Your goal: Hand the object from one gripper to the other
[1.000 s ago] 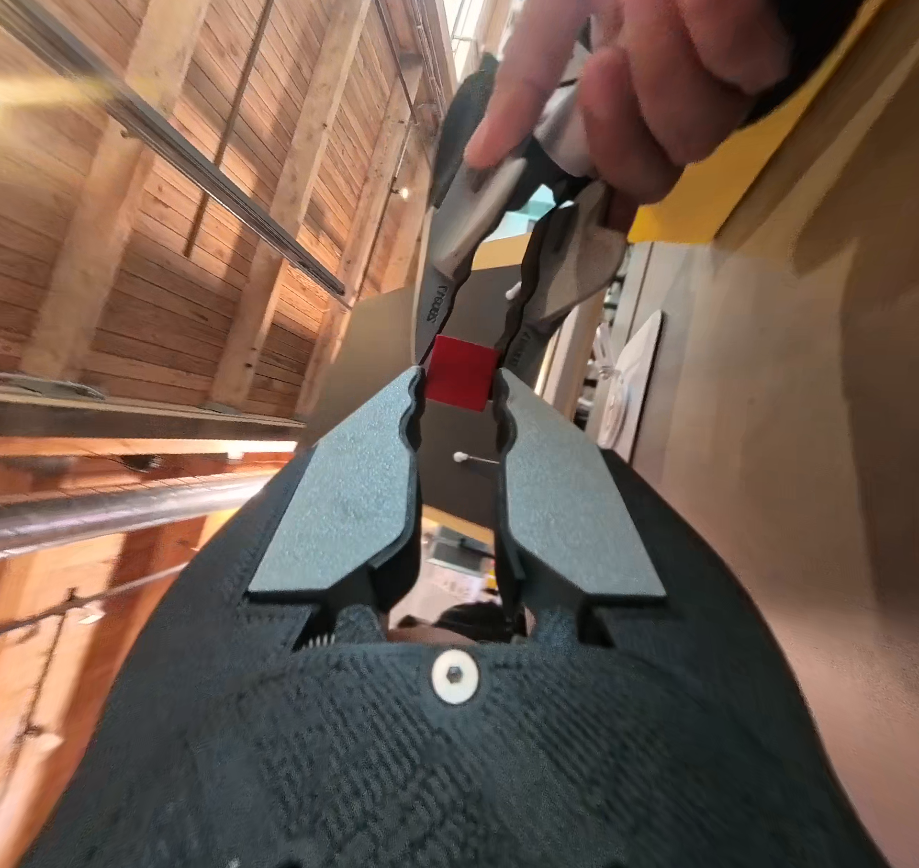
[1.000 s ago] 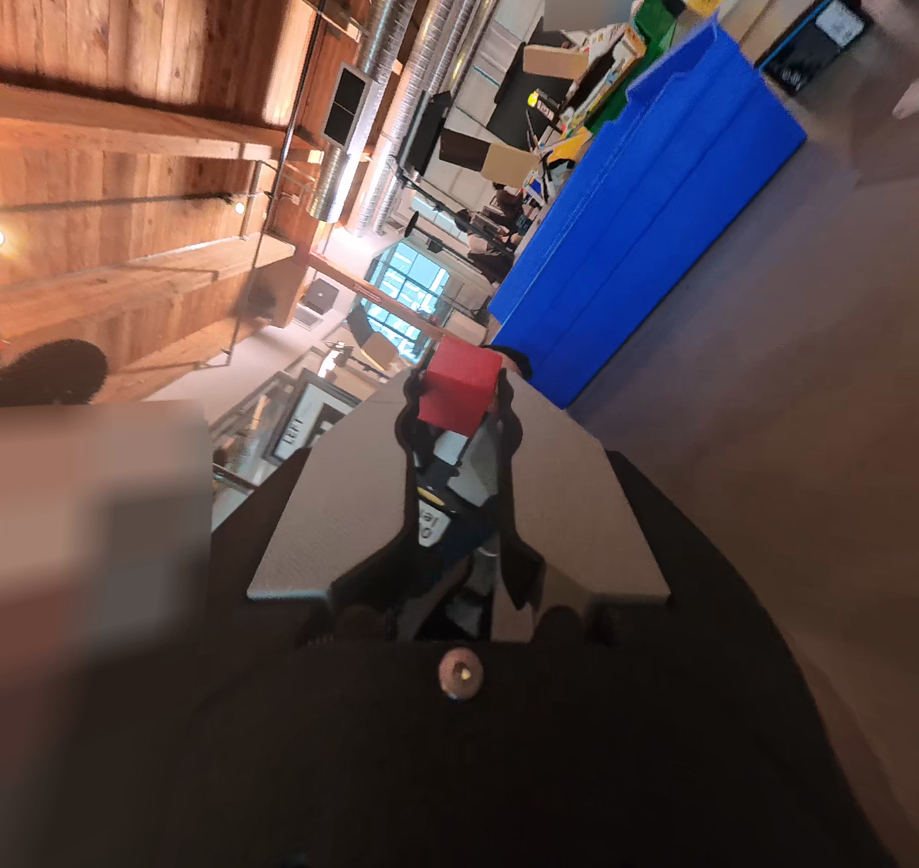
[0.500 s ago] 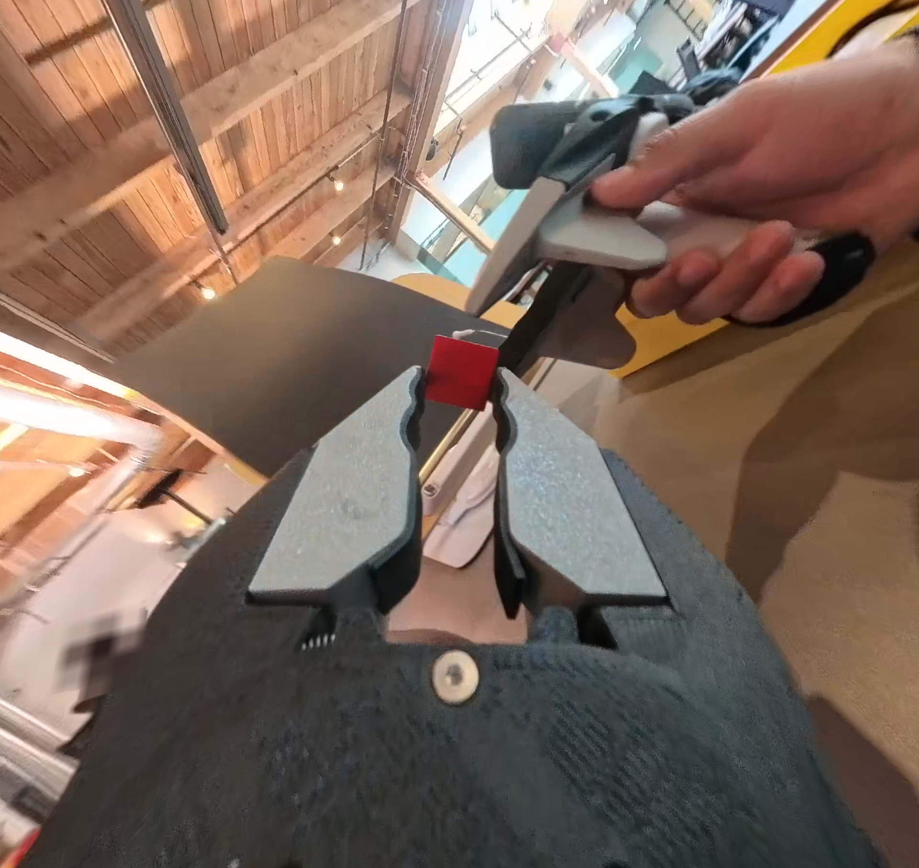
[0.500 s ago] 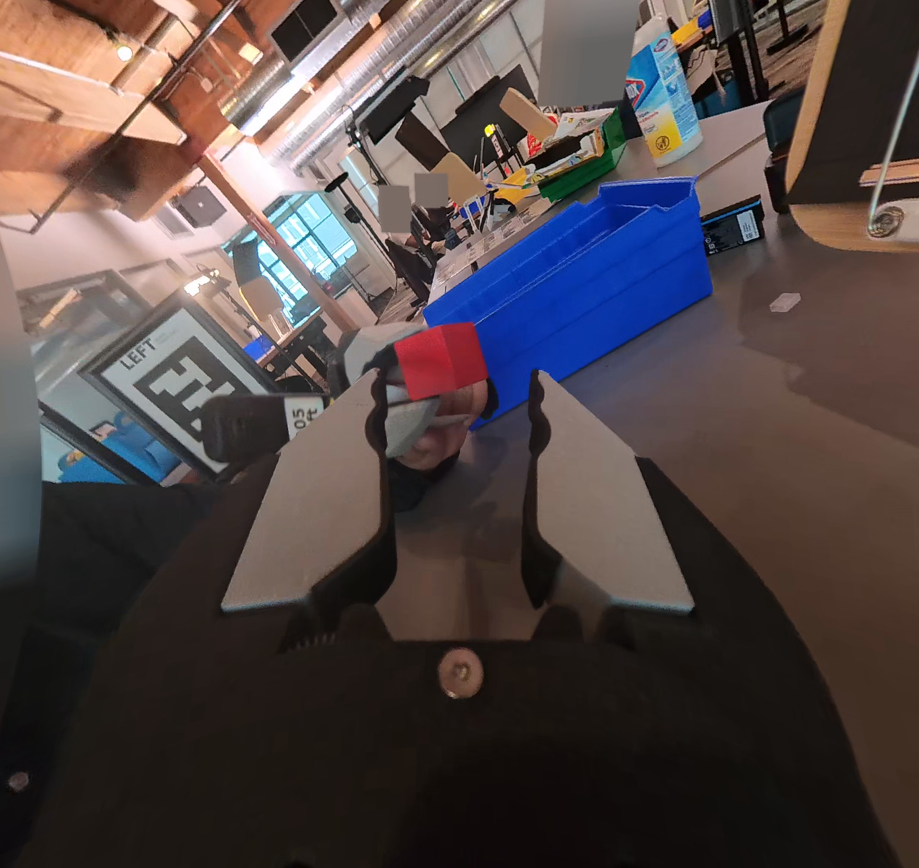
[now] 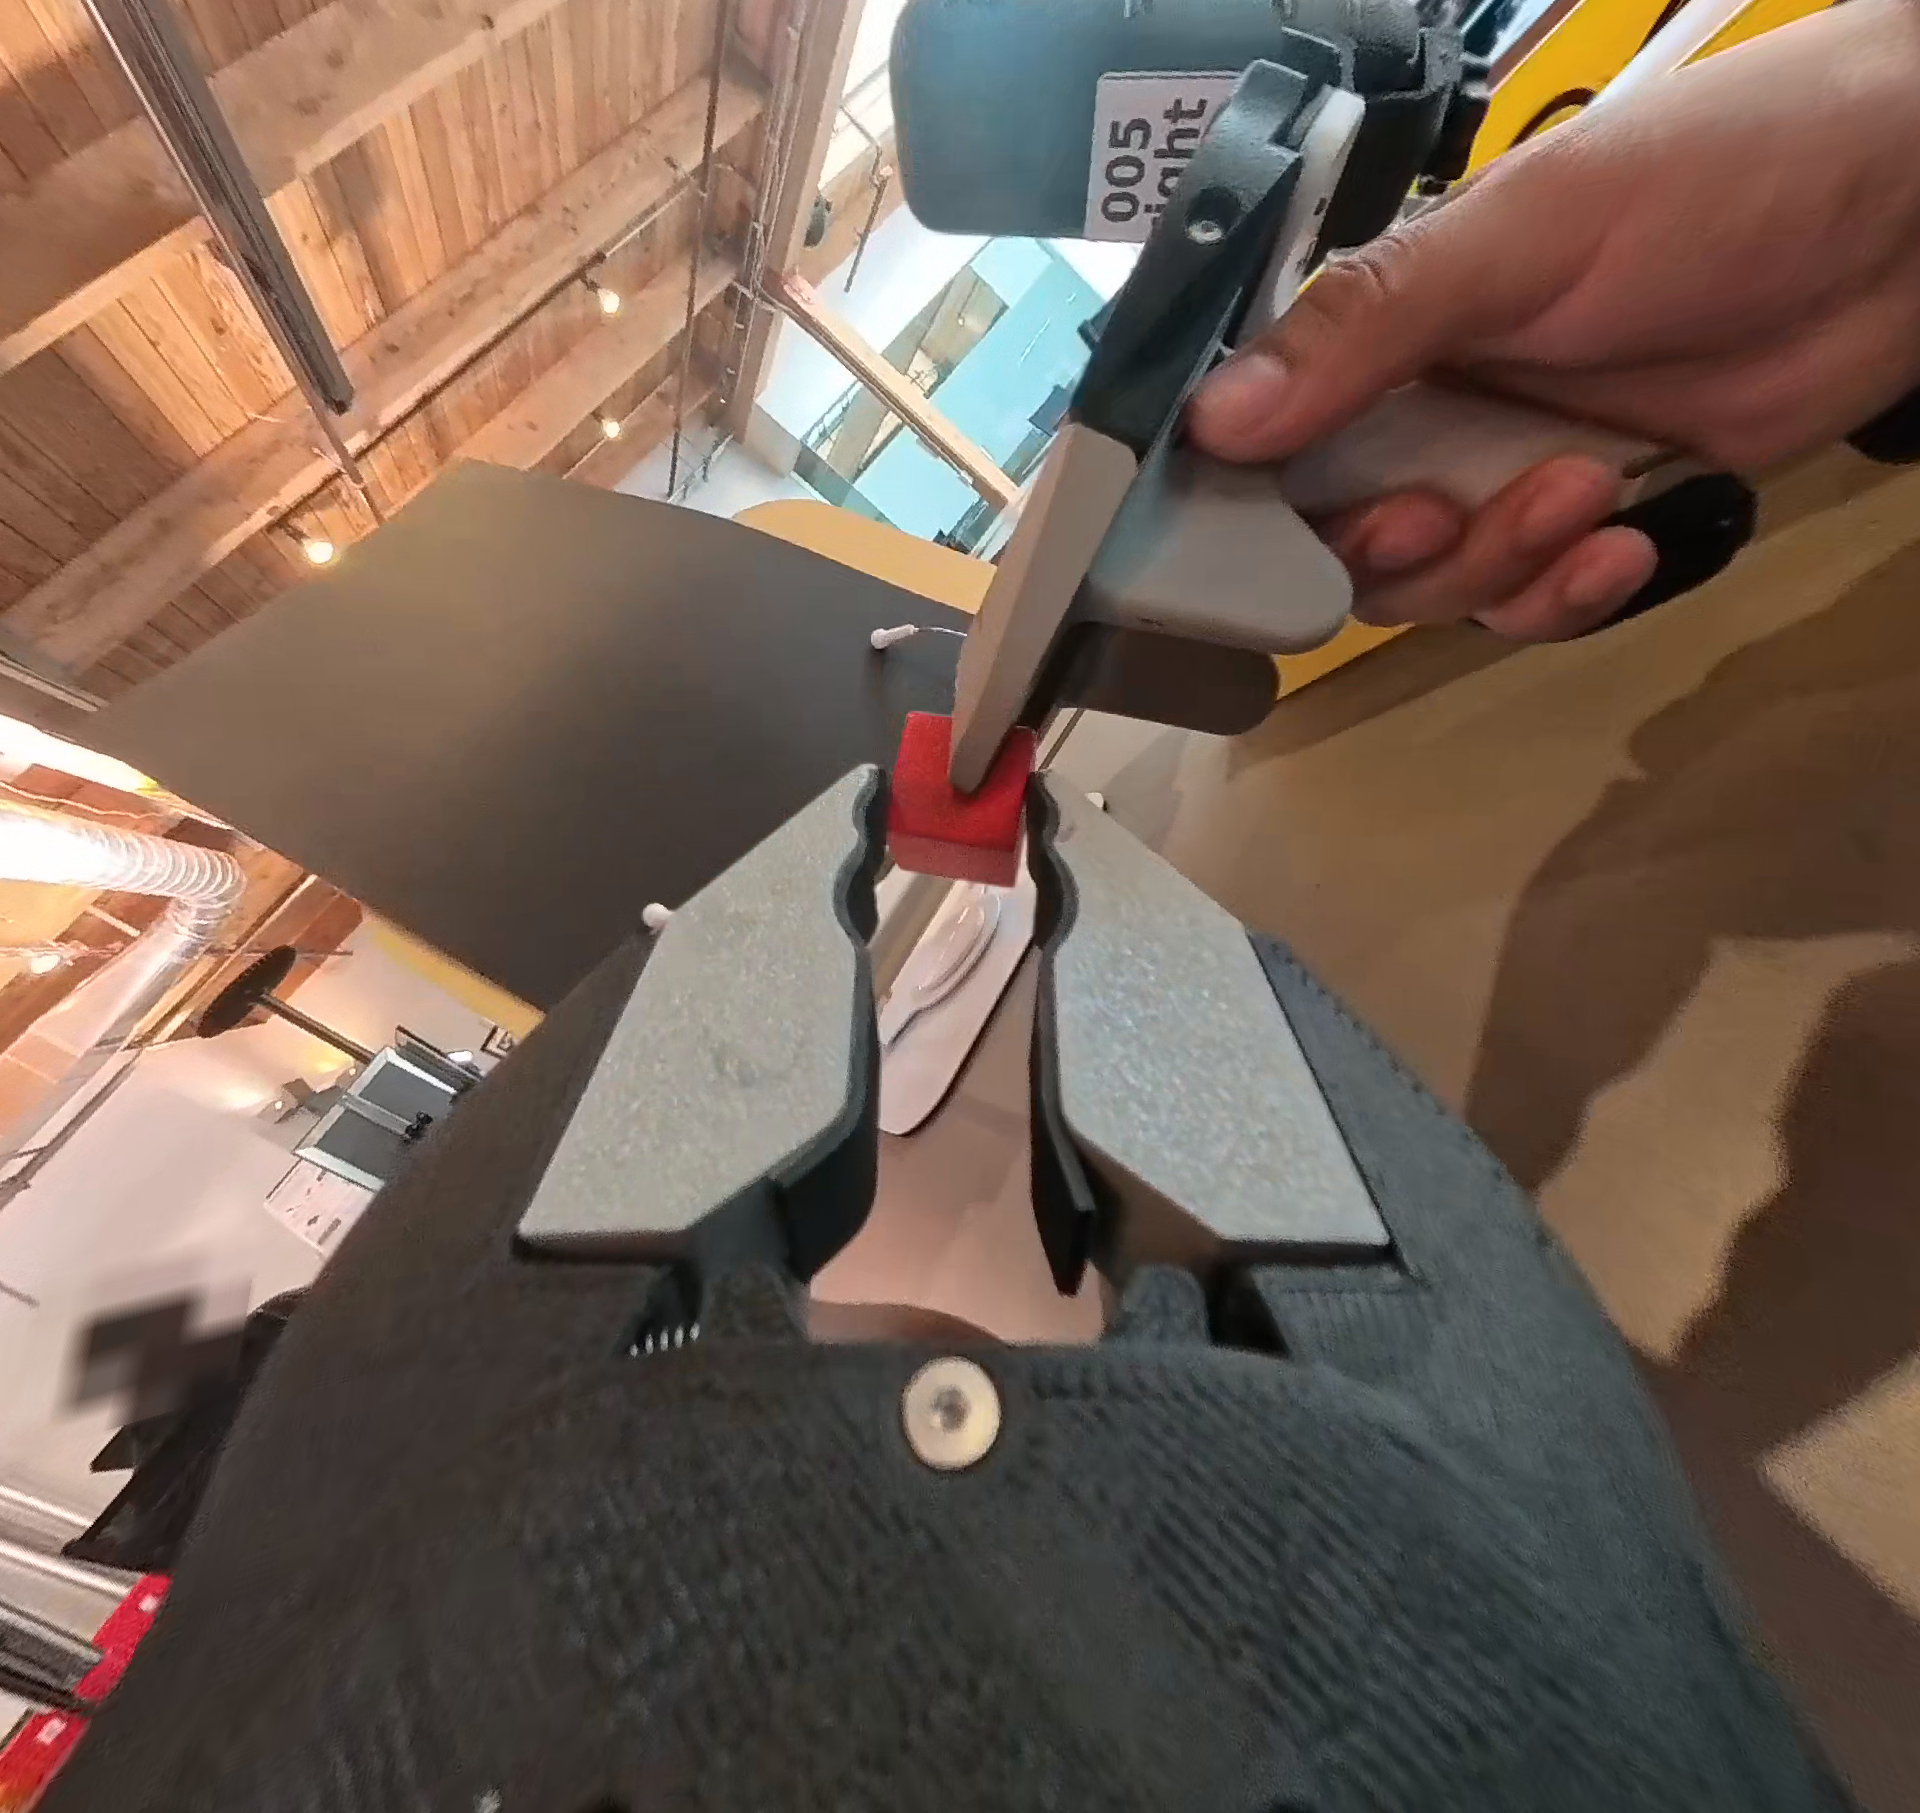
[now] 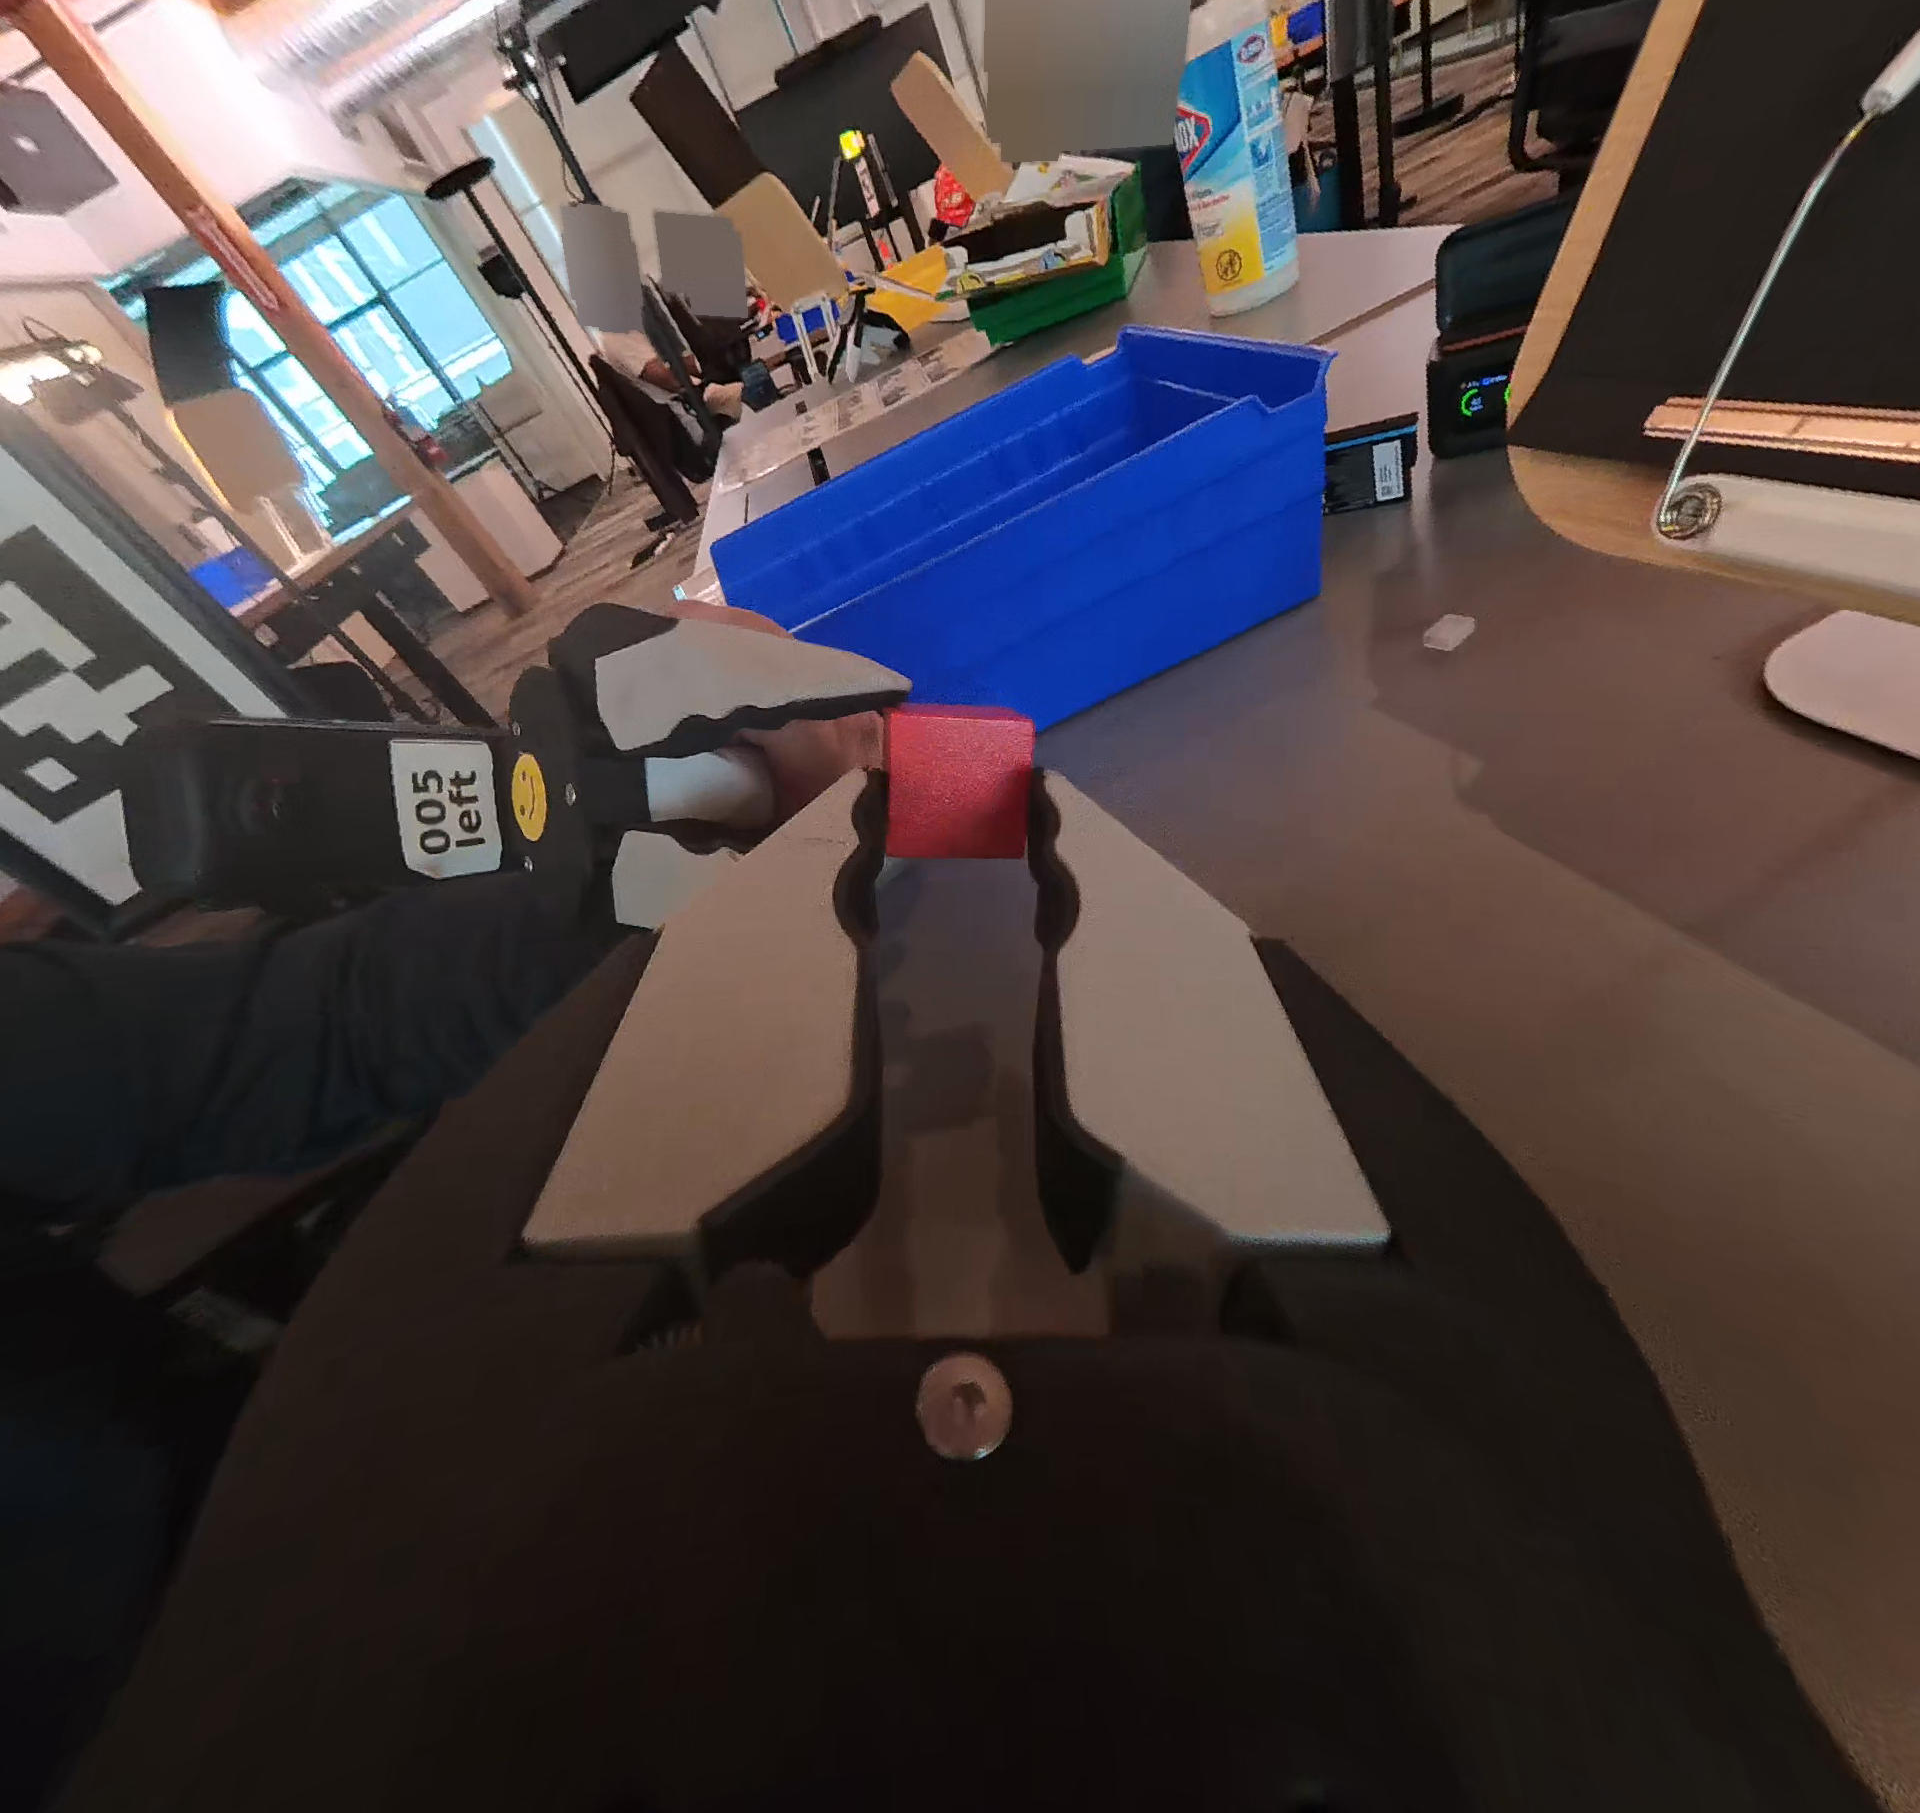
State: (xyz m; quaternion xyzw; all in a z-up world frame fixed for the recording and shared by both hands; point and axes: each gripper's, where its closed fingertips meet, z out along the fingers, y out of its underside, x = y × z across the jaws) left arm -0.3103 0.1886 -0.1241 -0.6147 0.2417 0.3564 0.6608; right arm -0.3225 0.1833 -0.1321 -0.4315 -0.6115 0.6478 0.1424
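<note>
A small red cube (image 5: 940, 833) is held in the air between both grippers. My left gripper (image 5: 956, 813) is shut on it at the fingertips. In the left wrist view my right gripper (image 5: 1003, 761) comes down from the upper right in a hand, one grey finger (image 5: 1023, 620) lying across the cube's upper face. In the right wrist view the cube (image 6: 956, 792) sits between the tips of my right gripper (image 6: 956, 813), which is shut on it. My left gripper (image 6: 883, 724) reaches in from the left, its upper finger (image 6: 727, 683) touching the cube's top edge.
A blue bin (image 6: 1039, 537) stands on the grey table (image 6: 1507, 911) just beyond the cube. A wipes canister (image 6: 1236, 153) and a green tray (image 6: 1060, 283) stand farther back. A dark board on a wire stand (image 6: 1766, 205) and a white flat object (image 6: 1849, 672) are at the right. Both grippers' tips are close together, under 4 cm apart.
My right gripper was open around the cube half a second ago and has now shut on it. Both views have tilted down from the ceiling toward the table.
</note>
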